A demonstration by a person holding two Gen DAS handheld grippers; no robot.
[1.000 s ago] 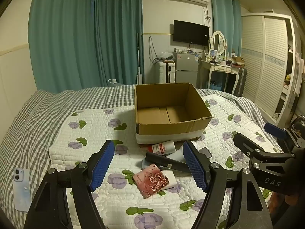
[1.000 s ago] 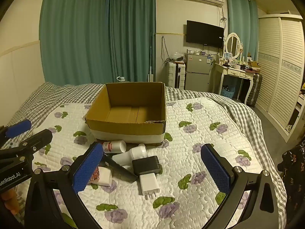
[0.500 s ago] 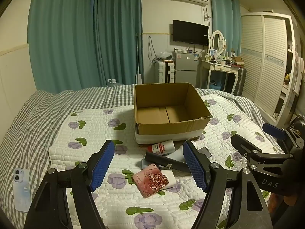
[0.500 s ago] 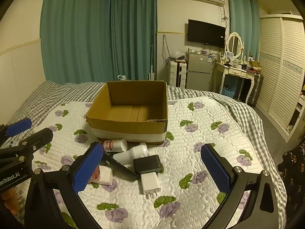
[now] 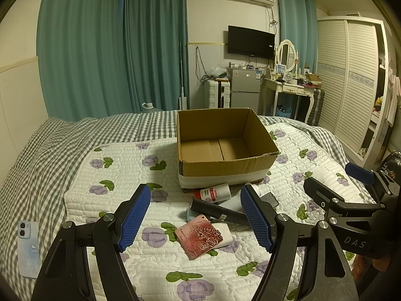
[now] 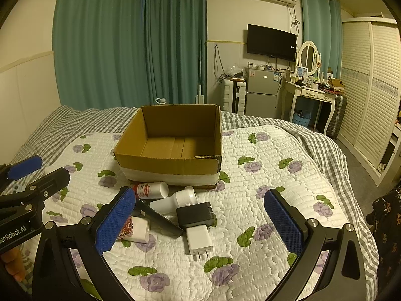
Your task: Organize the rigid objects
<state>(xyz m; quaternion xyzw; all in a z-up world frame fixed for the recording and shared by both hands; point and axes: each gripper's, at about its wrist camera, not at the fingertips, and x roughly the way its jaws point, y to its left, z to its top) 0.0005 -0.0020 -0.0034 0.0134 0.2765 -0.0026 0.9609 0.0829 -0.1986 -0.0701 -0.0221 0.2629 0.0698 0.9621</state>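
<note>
- Cardboard box [image 6: 170, 150] sits open on the bed [image 6: 263, 200]; white charger [image 6: 199, 238], black adapter [image 6: 195, 217], bottle [image 6: 153, 190] lie before it.
- Left claw [image 5: 195, 222] and right claw [image 6: 200, 222] gape wide, holding nothing.
- Pink card [image 5: 199, 235], perhaps a wallet, lies nearest.

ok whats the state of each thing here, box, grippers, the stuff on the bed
cardboard box: open-topped, empty, upright on the quilt
left gripper: open, holding nothing
right gripper: open, holding nothing
white bottle with red label: lying on its side by the box front
black charger: flat on the quilt
white charger: flat, prongs toward the camera
rose-patterned card: flat, atop a white block
phone: face down at the bed edge
</note>
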